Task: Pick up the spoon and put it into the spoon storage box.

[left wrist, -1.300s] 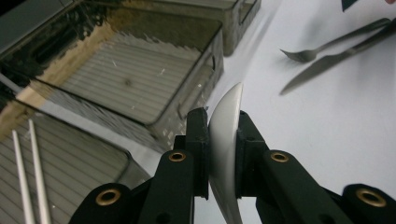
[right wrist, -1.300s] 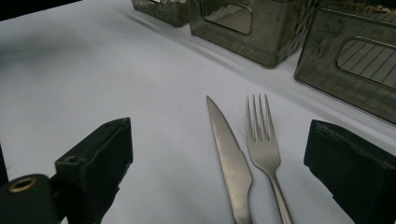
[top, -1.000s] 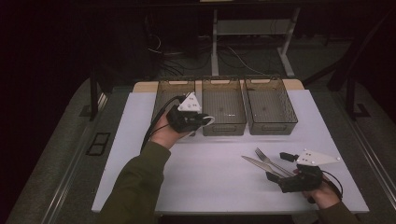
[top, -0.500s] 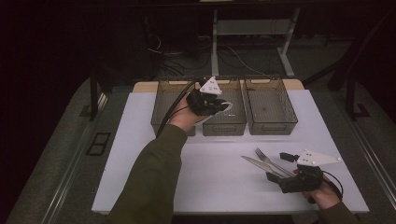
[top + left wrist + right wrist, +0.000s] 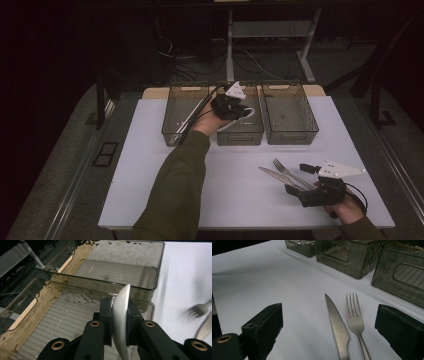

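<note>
Near: your right gripper (image 5: 300, 179), jaws wide, empty; knife (image 5: 337, 325) and fork (image 5: 355, 317) lie between them, long axes pointing away.
Far: your left gripper (image 5: 239, 106) clamps white spoon (image 5: 120, 315), over middle bin (image 5: 50, 322); release point directly below.

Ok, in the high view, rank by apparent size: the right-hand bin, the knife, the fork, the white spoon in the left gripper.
1. Right-hand bin, clearly largest.
2. Knife and fork: about alike, no ranking.
3. White spoon in the left gripper: smallest as seen, though mostly hidden.
</note>
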Tool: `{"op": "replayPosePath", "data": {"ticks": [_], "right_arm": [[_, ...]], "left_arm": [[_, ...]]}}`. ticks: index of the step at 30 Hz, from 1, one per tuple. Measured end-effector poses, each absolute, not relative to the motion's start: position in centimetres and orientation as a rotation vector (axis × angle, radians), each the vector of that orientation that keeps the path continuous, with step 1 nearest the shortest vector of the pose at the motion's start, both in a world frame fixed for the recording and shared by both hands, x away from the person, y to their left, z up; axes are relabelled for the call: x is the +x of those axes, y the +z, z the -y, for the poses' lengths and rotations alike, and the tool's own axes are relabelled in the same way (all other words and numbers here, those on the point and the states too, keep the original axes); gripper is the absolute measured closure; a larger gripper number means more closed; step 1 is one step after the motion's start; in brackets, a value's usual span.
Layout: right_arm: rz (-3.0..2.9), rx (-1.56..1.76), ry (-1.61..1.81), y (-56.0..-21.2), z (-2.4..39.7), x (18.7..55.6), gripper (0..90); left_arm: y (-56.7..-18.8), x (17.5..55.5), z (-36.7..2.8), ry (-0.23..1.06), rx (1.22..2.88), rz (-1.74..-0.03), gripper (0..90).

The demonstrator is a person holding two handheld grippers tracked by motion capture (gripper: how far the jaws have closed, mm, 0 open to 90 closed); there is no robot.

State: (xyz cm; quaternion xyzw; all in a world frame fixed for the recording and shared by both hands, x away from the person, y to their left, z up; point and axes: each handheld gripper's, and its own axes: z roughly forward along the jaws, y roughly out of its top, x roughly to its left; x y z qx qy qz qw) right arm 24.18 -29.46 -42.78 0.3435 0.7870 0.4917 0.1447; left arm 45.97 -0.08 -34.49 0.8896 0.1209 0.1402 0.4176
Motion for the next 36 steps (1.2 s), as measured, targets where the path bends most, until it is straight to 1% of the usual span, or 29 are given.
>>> {"op": "replayPosePath", "data": {"ticks": [7,14,17,20,23,27,30,33,36], "right_arm": [[-2.261,0.994,1.427,-42.7,29.5,24.1,8.0],[-2.255,0.994,1.434,-42.7,29.5,24.1,8.0],[-2.254,0.992,1.435,-42.7,29.6,24.1,8.0],[-2.254,0.995,1.434,-42.7,29.6,24.2,8.0],[-2.254,0.993,1.433,-42.7,29.5,24.1,8.0],[-2.255,0.998,1.432,-42.7,29.6,24.1,8.0],[-2.257,0.998,1.427,-42.7,29.5,24.2,8.0],[-2.26,0.996,1.425,-42.7,29.5,24.2,8.0],[-2.261,0.993,1.418,-42.8,29.6,24.3,8.0]], "left_arm": [[-35.7,47.1,1.3,0.337,2.248,-0.318,78.5],[-37.0,47.2,2.1,0.33,2.297,-0.336,78.2],[-37.2,47.3,2.1,0.309,2.287,-0.358,77.9],[-37.1,47.2,2.2,0.294,2.285,-0.366,74.3],[-36.9,47.2,2.1,0.296,2.282,-0.361,73.6],[-36.7,47.1,2.0,0.277,2.265,-0.386,68.0],[-36.5,46.9,2.0,0.256,2.262,-0.4,60.4],[-36.1,46.4,2.0,0.237,2.26,-0.396,55.2],[-35.6,45.7,2.0,0.223,2.246,-0.387,51.6]]}}
